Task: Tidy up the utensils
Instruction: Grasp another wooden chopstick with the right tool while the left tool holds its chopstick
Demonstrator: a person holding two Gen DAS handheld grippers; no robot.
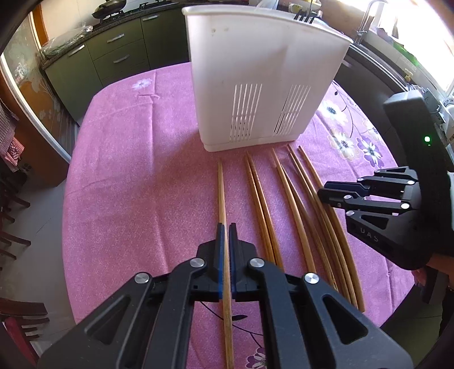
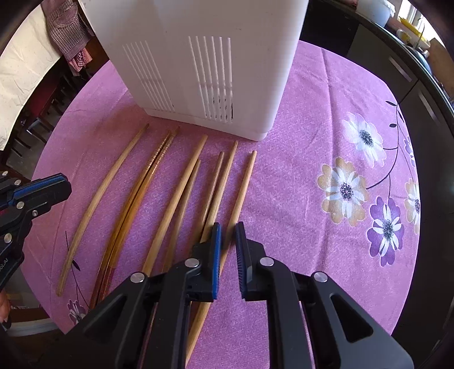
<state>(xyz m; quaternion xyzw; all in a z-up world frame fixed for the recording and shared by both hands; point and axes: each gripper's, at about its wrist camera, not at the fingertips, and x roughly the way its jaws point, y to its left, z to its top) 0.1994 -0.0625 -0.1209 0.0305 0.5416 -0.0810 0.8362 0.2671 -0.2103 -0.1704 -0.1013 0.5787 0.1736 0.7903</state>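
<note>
Several wooden chopsticks [image 2: 181, 198] lie side by side on the pink flowered tablecloth [image 2: 298, 170], tips toward a tall white slotted utensil holder [image 1: 255, 85] [image 2: 198, 56]. My left gripper [image 1: 226, 230] is shut and hangs over the leftmost chopstick [image 1: 222, 193], which shows through the thin slit between its blue pads. From the right wrist view the left gripper [image 2: 63, 186] stands apart from that chopstick [image 2: 110, 184]. My right gripper [image 2: 227, 227] [image 1: 333, 198] is shut to a narrow gap above the rightmost chopstick [image 2: 244, 187], which runs under its left finger; the pads do not press on it.
The holder stands just beyond the chopstick tips. Kitchen cabinets [image 1: 113, 56] and a stove with a wok [image 1: 110, 8] lie behind the table. Chairs [image 1: 17, 204] stand at the left edge. A sink counter [image 1: 397, 56] runs along the right.
</note>
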